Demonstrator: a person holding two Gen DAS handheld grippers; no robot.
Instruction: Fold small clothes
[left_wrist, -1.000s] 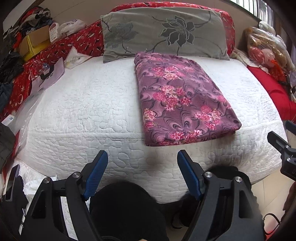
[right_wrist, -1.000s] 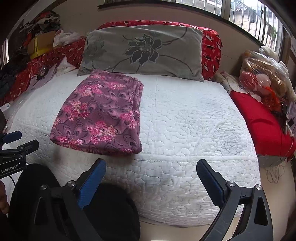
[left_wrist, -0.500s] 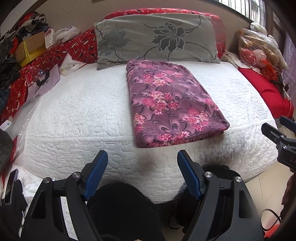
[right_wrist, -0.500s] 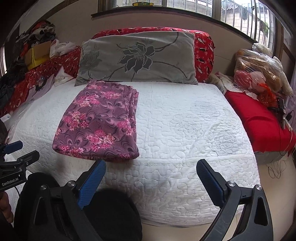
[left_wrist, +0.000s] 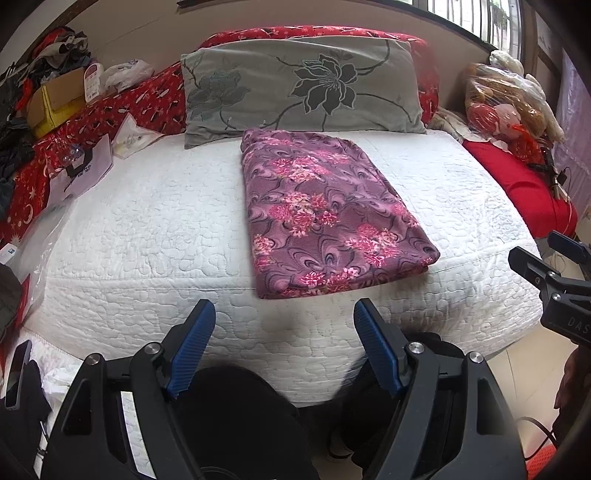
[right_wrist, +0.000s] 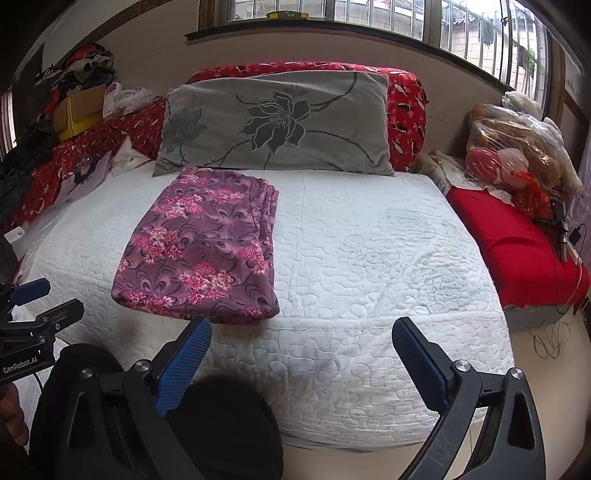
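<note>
**Operator:** I take the grey flowered pillow (left_wrist: 303, 88) as my landmark. The purple floral garment (left_wrist: 328, 214) lies folded flat on the white quilted mattress (left_wrist: 147, 229), its far edge just in front of the pillow, its near edge right at the mattress's front lip. In the right wrist view its stacked layers show along the right-hand side.

**Second:** And the tongs?

**Operator:** The left gripper (left_wrist: 284, 339) has its jaws spread wide with nothing between them; it hangs in front of the mattress, on the side away from the pillow. The right gripper (right_wrist: 301, 354) is the same: spread wide, empty, clear of the cloth.

**Second:** So what worries you?

**Operator:** If another fold is wanted, I judge the near edge the risk. The garment sits so close to the lip that a pull away from the pillow could drag it off the mattress. The fabric looks soft and layered, so a shallow pinch could catch only the top layer and peel the fold open.

**Second:** Anything else?

**Operator:** The quilted cover is soft too. If I come down too deep I could pinch the cover along with the garment and lift both. And with both grippers close together, I could knock one against the other when reaching in.
</note>
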